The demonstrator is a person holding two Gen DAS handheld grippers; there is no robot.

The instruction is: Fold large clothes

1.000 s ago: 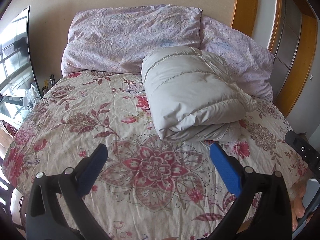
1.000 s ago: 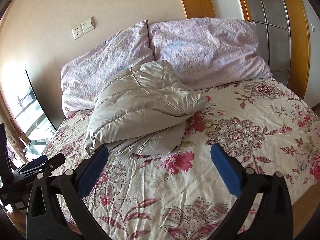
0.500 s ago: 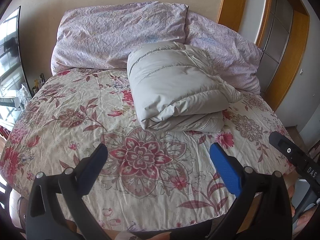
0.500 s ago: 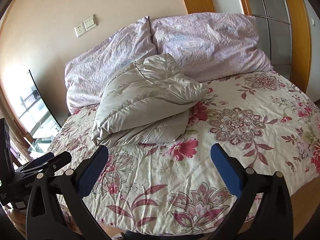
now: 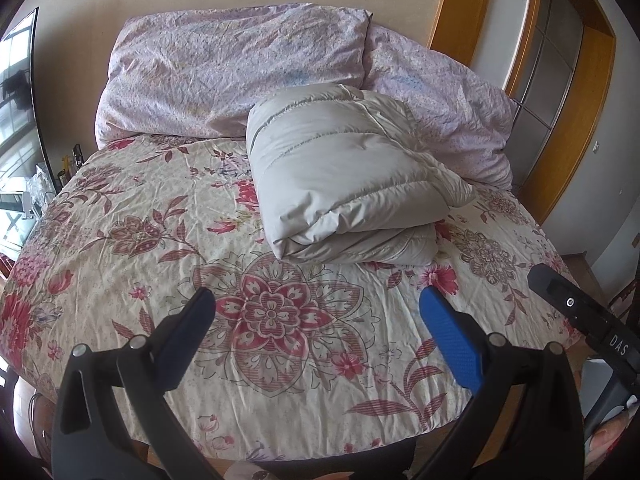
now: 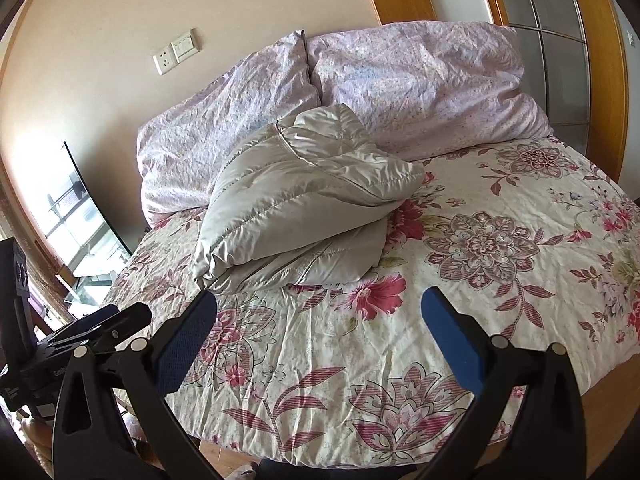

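Note:
A pale grey puffer jacket [image 5: 344, 176] lies folded into a thick bundle on the floral bedspread [image 5: 168, 240], up against the pillows. It also shows in the right wrist view [image 6: 296, 208]. My left gripper [image 5: 316, 308] is open and empty, held back over the foot of the bed, well short of the jacket. My right gripper [image 6: 318, 308] is open and empty too, also over the foot of the bed. Part of the right gripper's body [image 5: 580, 316] shows at the right edge of the left wrist view.
Two lilac pillows [image 5: 240, 72] [image 6: 424, 80] lean on the wall at the head of the bed. A wooden door frame [image 5: 576, 92] stands on the right. A window and a glass side table [image 6: 80, 216] are on the left.
Both grippers have drawn back from the folded jacket toward the foot of the bed, so more of the bedspread and its front edge show. The jacket has not moved.

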